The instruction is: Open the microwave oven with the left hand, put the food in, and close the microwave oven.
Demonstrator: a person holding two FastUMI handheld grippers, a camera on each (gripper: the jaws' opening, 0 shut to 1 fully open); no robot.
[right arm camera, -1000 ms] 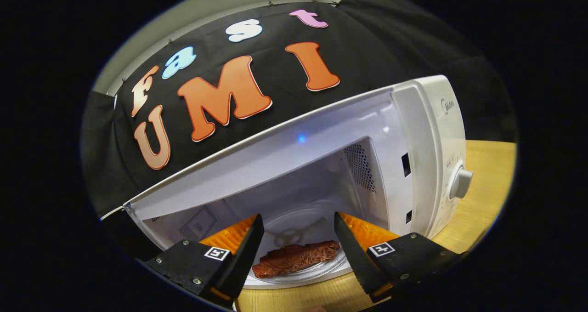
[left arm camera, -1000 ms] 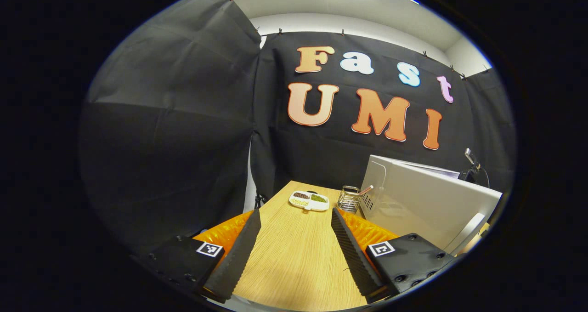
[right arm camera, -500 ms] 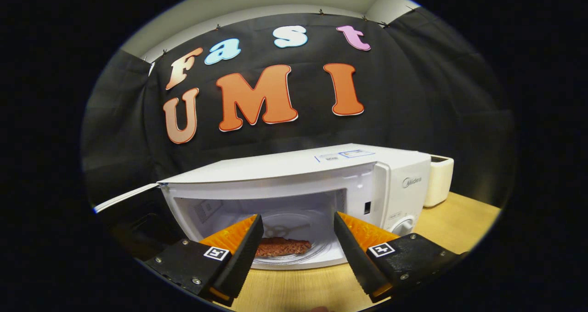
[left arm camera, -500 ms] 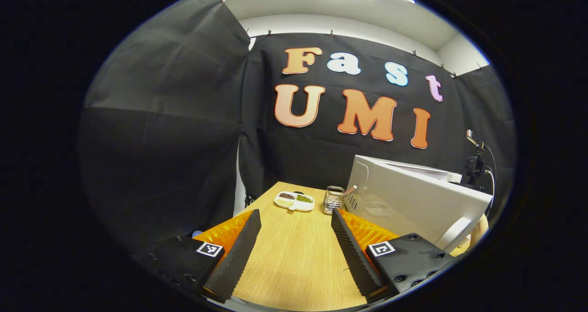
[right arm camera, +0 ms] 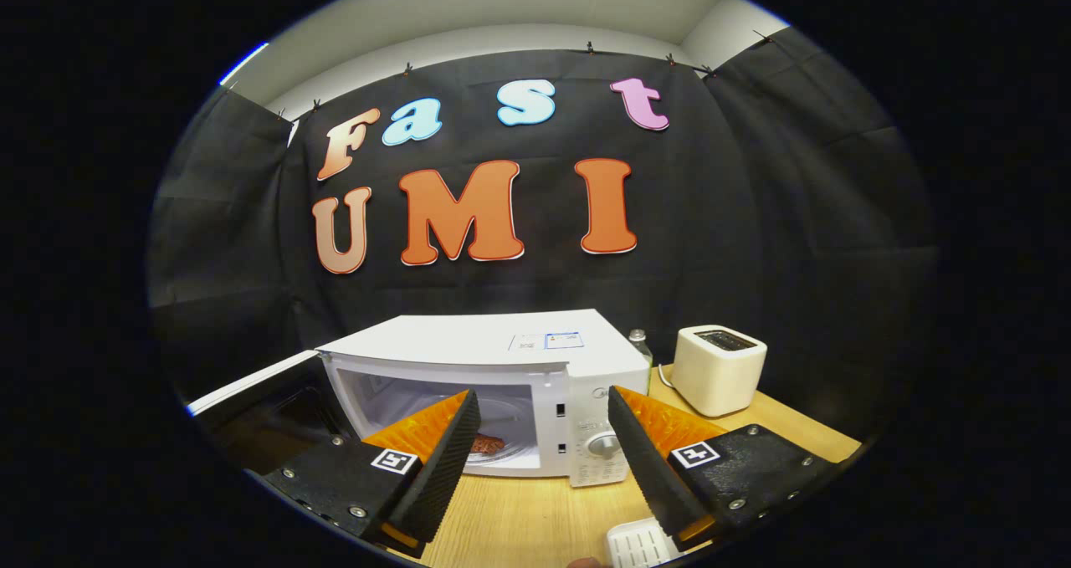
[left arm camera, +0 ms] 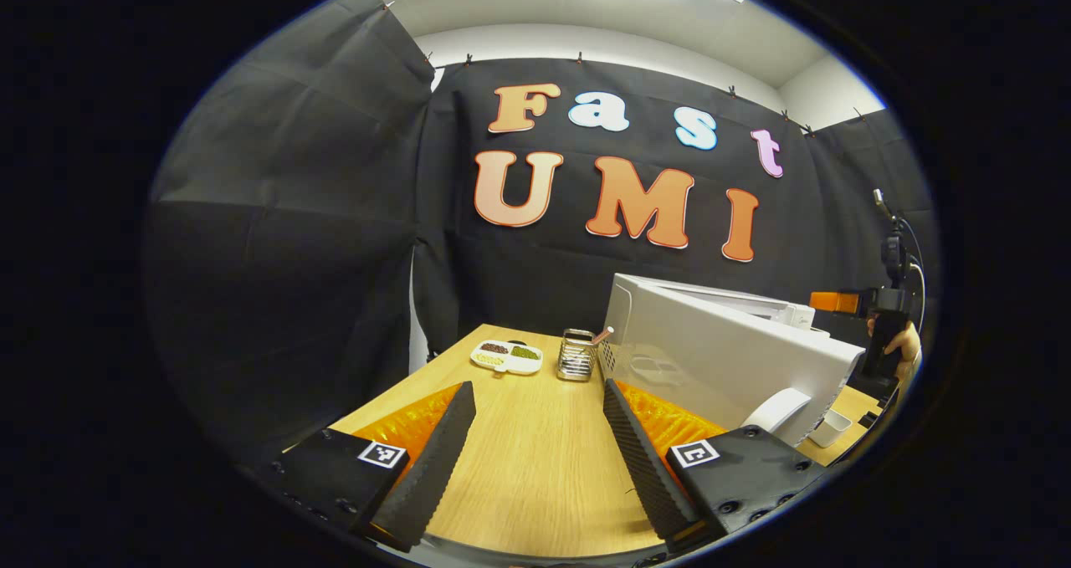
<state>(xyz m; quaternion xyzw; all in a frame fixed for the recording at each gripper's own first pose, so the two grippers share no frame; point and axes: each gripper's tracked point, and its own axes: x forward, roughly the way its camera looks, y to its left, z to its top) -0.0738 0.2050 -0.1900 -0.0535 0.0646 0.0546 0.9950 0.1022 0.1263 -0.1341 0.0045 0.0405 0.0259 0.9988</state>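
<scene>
The white microwave (right arm camera: 502,352) stands on the wooden table with its door (right arm camera: 251,381) swung open to the left. A brown piece of food (right arm camera: 485,444) lies on the glass turntable inside. My right gripper (right arm camera: 544,394) is open and empty, held back from the microwave's front. In the left gripper view the door's white outer face (left arm camera: 719,355) and its curved handle (left arm camera: 778,406) stand just right of my open, empty left gripper (left arm camera: 538,388), which hovers over the table (left arm camera: 535,468). The right gripper (left arm camera: 887,317) and the hand holding it show at the far right.
A divided dish of grains (left arm camera: 506,357) and a wire utensil holder (left arm camera: 576,355) sit at the table's far end. A cream toaster (right arm camera: 718,369) and a small bottle (right arm camera: 638,342) stand right of the microwave. A white slotted item (right arm camera: 640,543) lies near the front edge.
My right gripper has drawn well back from the microwave cavity and levelled out, leaving the food on the turntable. My left gripper has drifted back, so the door's handle now shows.
</scene>
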